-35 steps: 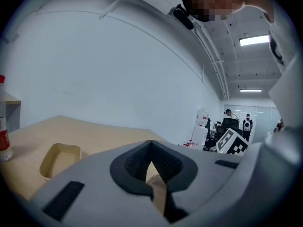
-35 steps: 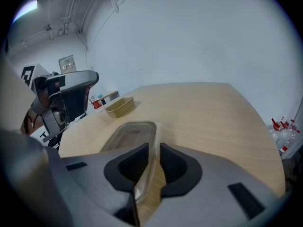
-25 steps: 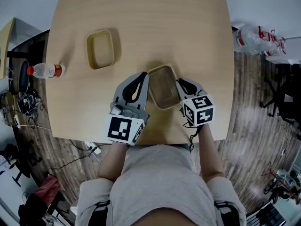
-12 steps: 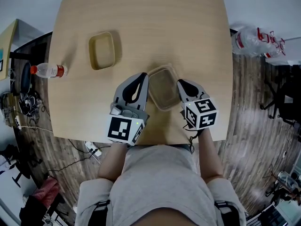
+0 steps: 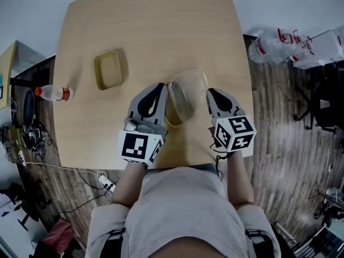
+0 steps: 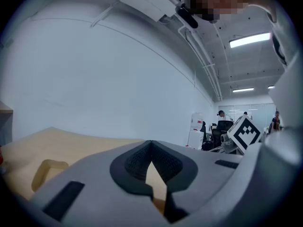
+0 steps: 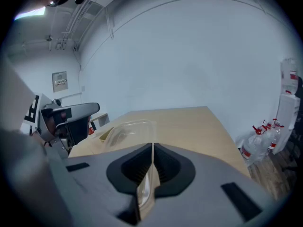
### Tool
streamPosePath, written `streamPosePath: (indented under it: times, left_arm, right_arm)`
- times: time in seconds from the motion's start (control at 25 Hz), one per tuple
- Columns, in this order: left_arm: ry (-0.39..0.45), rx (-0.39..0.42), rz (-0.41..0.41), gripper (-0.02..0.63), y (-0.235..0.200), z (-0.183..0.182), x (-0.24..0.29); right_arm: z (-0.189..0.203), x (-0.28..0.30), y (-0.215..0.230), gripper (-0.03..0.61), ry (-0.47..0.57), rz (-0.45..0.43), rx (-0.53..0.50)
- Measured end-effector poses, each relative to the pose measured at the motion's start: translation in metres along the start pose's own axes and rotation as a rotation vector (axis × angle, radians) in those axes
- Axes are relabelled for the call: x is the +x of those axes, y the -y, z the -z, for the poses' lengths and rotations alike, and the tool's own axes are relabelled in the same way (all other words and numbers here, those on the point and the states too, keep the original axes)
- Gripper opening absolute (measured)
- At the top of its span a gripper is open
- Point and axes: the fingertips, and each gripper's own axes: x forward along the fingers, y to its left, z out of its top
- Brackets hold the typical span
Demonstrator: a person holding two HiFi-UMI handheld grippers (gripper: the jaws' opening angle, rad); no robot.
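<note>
The clear, rounded-rectangular plastic lid (image 5: pixel 187 93) sits over the near middle of the light wooden table (image 5: pixel 161 26), towards its 6 o'clock edge. Its long axis runs about 6 to 12 o'clock, the far end leaning slightly to 1 o'clock. It is tilted rather than level. A shallow tan tray (image 5: pixel 172 118) shows from under its 7 o'clock corner.

The right gripper (image 5: pixel 214 93) stands at the lid's 3 o'clock side. In the right gripper view its jaws (image 7: pixel 152 148) are pressed on the lid's thin rim, and the lid (image 7: pixel 128 129) stretches away forward and left.

The left gripper (image 5: pixel 159 87) is just beside the lid at 9 o'clock. Its pads (image 6: pixel 137 162) are drawn close, with only a narrow tan wedge between them. I cannot tell whether that wedge is tray rim or table.

A second empty tan rectangular tray (image 5: pixel 109 70) lies well apart at 10 o'clock, its long axis also 6 to 12. A red-capped clear bottle (image 5: pixel 51 93) lies beyond the table's left edge.
</note>
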Motion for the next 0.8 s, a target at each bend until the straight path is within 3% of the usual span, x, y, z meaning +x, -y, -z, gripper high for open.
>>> streamPosePath:
  times: [0.8]
  left_arm:
    - [0.062,0.077,0.170,0.015,0.098,-0.041,0.036]
  right_arm:
    - [-0.055,-0.134,0.073,0.021,0.280,0.224,0.049]
